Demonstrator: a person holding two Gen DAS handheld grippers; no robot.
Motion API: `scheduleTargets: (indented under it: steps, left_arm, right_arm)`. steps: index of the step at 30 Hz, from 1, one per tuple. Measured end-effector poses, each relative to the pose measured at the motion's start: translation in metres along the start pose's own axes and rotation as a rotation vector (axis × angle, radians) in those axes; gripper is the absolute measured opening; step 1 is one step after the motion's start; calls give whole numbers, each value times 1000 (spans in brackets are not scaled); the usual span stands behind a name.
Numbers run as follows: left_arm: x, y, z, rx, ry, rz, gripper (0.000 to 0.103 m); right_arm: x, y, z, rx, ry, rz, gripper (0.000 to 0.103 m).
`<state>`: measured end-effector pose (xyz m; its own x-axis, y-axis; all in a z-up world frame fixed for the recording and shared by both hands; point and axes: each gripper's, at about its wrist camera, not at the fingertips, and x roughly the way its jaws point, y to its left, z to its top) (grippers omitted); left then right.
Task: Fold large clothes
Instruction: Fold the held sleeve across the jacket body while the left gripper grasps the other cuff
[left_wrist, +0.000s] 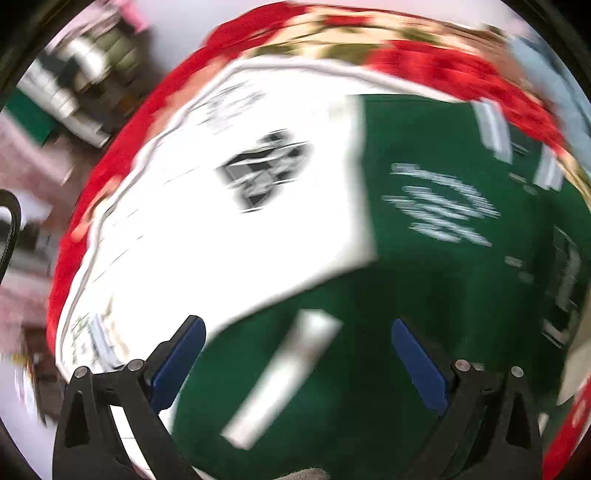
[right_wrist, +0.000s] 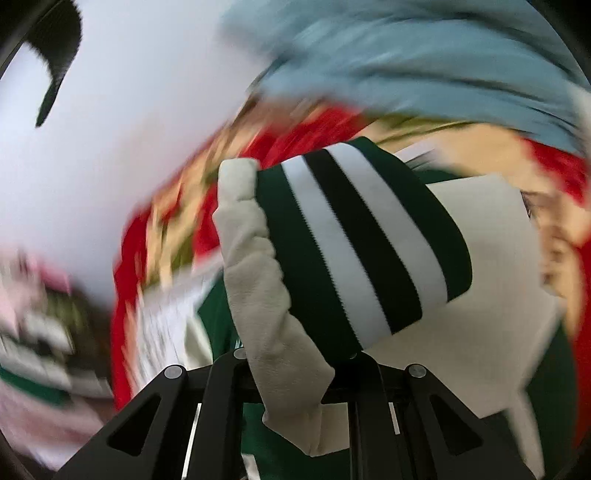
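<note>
Blurring hides much; left gripper (left_wrist: 297, 354) jaws spread over the jacket (left_wrist: 424, 258); right gripper (right_wrist: 295, 369) pinching its striped cuff (right_wrist: 354, 236).

Red floral cover (left_wrist: 122, 147) carries everything; green/white jacket (left_wrist: 424, 295) spread flat on it, light-blue cloth (right_wrist: 406, 62) at far edge.
</note>
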<state>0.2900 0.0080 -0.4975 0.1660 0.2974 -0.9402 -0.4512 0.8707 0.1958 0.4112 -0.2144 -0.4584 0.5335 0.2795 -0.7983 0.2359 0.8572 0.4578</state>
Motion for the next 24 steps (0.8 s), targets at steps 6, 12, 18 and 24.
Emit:
scheduleTargets:
  steps: [6,12,18,24]
  left_arm:
    - [37,114,-22,-154,107,69,103]
    - [61,211,-68,-419,261,-127,102]
    - [129,262,-105,-851,377,-418,102]
    - [170,292,-79,-1014,250,-365,100]
  right_arm:
    - [133,80,-117,-321,375,-111,28]
    - [82,63,-156,-263,381,27,72]
    - [42,38,-151,-193,384,2,72]
    - [30,25,-158,-191,391,-70,72]
